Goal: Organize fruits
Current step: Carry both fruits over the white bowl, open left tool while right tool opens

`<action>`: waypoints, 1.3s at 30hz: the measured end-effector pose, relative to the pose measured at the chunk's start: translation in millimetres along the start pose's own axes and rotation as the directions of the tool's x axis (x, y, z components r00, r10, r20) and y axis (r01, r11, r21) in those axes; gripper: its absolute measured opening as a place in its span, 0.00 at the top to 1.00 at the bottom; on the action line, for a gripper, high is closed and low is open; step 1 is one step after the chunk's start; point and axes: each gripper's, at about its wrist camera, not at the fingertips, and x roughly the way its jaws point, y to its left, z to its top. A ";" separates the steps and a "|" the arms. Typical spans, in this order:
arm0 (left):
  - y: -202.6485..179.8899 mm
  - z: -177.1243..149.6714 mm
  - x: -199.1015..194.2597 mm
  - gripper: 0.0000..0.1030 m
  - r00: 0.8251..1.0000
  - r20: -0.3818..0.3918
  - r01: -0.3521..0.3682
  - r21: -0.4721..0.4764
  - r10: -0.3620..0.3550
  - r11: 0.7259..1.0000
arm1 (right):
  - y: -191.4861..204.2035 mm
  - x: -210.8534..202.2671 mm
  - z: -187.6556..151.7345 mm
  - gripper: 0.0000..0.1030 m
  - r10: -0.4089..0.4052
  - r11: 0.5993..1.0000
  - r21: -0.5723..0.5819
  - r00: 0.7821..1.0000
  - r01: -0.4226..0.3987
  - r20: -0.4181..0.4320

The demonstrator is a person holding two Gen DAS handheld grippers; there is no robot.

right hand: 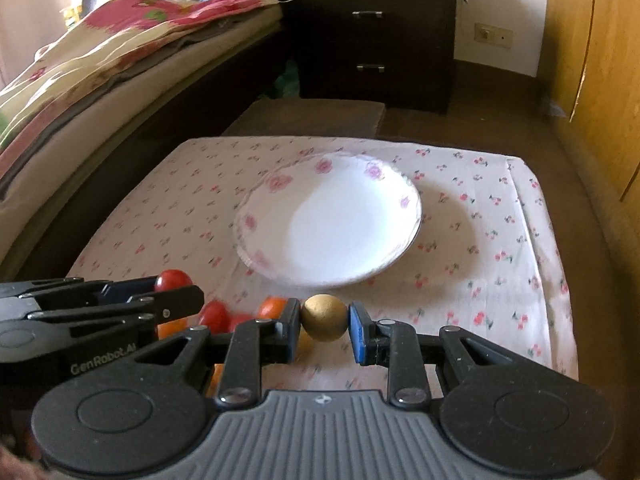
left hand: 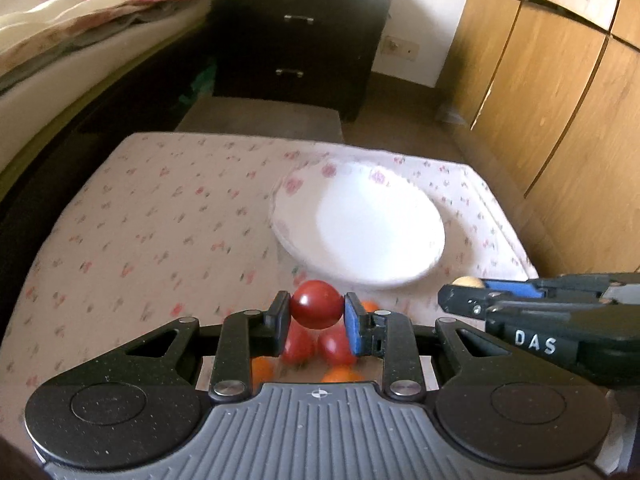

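My left gripper (left hand: 317,311) is shut on a red tomato (left hand: 316,304) and holds it above a small pile of red tomatoes (left hand: 334,346) and orange fruits (left hand: 262,369) on the cloth. My right gripper (right hand: 325,320) is shut on a round tan fruit (right hand: 324,317) above the cloth. The white floral plate (right hand: 328,216) lies just beyond both grippers; it also shows in the left wrist view (left hand: 360,220). The left gripper (right hand: 160,292) with its tomato (right hand: 173,280) shows at the left of the right wrist view. The right gripper (left hand: 464,292) shows at the right of the left wrist view.
A low table under a floral cloth (right hand: 500,240) carries everything. A bed (right hand: 100,72) runs along the left. A dark nightstand (right hand: 372,40) stands behind. A wooden wardrobe (left hand: 560,100) is on the right. A brown stool (right hand: 312,120) sits beyond the table.
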 end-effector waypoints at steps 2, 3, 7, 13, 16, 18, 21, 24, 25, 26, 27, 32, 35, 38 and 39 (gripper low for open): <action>-2.0 9.4 10.8 0.65 1.000 -0.001 -0.001 0.002 0.001 1.000 | -6.1 6.9 8.1 0.73 -0.006 1.000 -0.002 1.000 0.006 0.003; -2.2 13.5 16.3 0.65 1.000 -0.002 0.000 0.001 0.000 1.000 | -9.7 11.0 12.2 0.73 -0.008 1.000 0.001 1.000 0.008 0.003; -6.4 30.1 37.1 0.65 1.000 -0.008 0.003 0.012 -0.002 1.000 | -21.6 27.6 26.7 0.73 -0.005 1.000 0.013 1.000 0.005 -0.005; -8.2 40.8 60.3 0.65 1.000 -0.025 0.000 0.019 0.000 1.000 | -26.2 49.0 36.9 0.73 0.007 1.000 -0.001 1.000 -0.007 -0.022; -7.0 41.2 66.5 0.64 0.999 -0.041 0.002 0.012 -0.001 1.000 | -23.8 57.8 38.1 0.73 0.016 1.000 -0.007 0.999 -0.016 -0.034; -7.4 40.7 67.3 0.64 0.999 -0.045 -0.002 0.016 0.002 1.000 | -21.0 61.1 39.1 0.73 0.026 1.000 -0.014 0.999 -0.026 -0.036; -4.3 42.2 66.7 0.64 0.999 -0.048 -0.005 0.000 0.005 1.000 | -18.9 63.2 41.9 0.73 0.045 0.999 -0.010 0.998 -0.045 -0.037; -1.2 43.8 65.6 0.64 0.999 -0.047 -0.004 -0.017 0.003 1.000 | -20.1 65.5 45.0 0.73 0.075 0.997 0.006 0.996 -0.075 -0.047; -0.9 43.8 65.7 0.64 0.999 -0.047 -0.005 -0.017 0.004 1.000 | -20.4 66.2 45.3 0.73 0.078 0.997 0.009 0.996 -0.078 -0.047; -1.2 44.1 65.9 0.64 0.999 -0.049 -0.005 -0.017 0.004 1.000 | -20.5 67.0 45.6 0.73 0.079 0.997 0.011 0.996 -0.079 -0.047; -1.1 44.2 66.0 0.63 0.999 -0.050 -0.004 -0.020 0.003 1.000 | -20.4 67.7 45.5 0.73 0.079 0.997 0.011 0.996 -0.079 -0.048; 0.4 45.3 64.9 0.61 0.999 -0.050 0.001 -0.035 -0.003 0.999 | -22.7 68.8 47.1 0.73 0.087 0.996 0.037 0.995 -0.086 -0.043; 1.8 45.4 63.4 0.60 0.999 -0.048 0.003 -0.037 -0.005 0.999 | -23.5 67.1 47.7 0.73 0.089 0.995 0.045 0.995 -0.087 -0.036; 2.7 45.8 60.9 0.59 0.999 -0.044 0.001 -0.037 -0.002 0.999 | -25.3 62.8 47.4 0.73 0.084 0.995 0.056 0.996 -0.082 -0.023; 3.4 45.6 59.4 0.58 0.999 -0.042 0.000 -0.038 -0.002 0.999 | -25.4 61.1 46.9 0.72 0.085 0.995 0.057 0.996 -0.084 -0.023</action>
